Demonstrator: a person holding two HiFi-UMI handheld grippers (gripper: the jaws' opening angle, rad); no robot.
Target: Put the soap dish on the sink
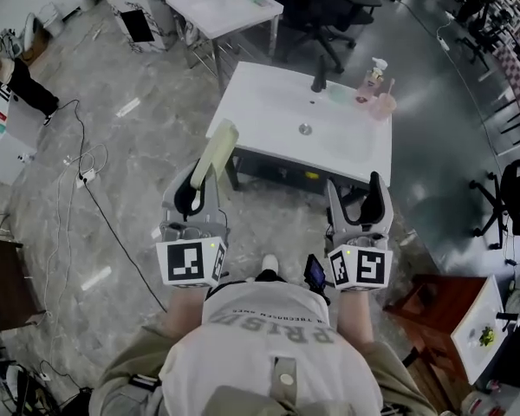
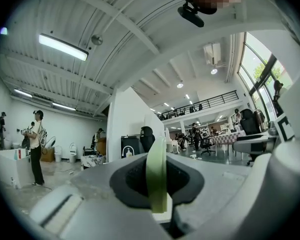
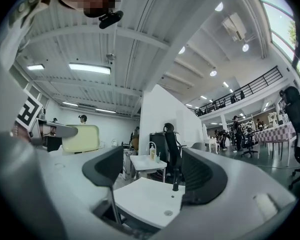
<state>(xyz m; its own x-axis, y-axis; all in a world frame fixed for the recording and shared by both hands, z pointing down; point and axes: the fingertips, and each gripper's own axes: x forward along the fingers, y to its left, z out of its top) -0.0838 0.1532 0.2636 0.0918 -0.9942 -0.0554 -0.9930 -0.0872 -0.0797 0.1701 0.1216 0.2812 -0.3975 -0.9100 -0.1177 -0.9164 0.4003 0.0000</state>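
Observation:
A pale green soap dish point(image 1: 215, 152) stands on edge in my left gripper point(image 1: 193, 199), which is shut on it. In the left gripper view the soap dish point(image 2: 156, 176) shows edge-on between the dark pads. It hangs just short of the near left corner of the white sink point(image 1: 269, 111). My right gripper point(image 1: 359, 206) is open and holds nothing, in front of the sink's near right edge. Through its jaws the right gripper view shows the sink point(image 3: 145, 196) with its black tap point(image 3: 175, 183), and the soap dish point(image 3: 82, 138) at the left.
A black tap point(image 1: 319, 74), a spray bottle point(image 1: 374, 73) and pink items point(image 1: 382, 105) stand at the sink's far side. A small white table point(image 1: 221, 5) and office chairs point(image 1: 325, 11) lie beyond. Cables point(image 1: 82, 176) trail on the floor at the left. A brown cabinet point(image 1: 433, 306) stands at the right.

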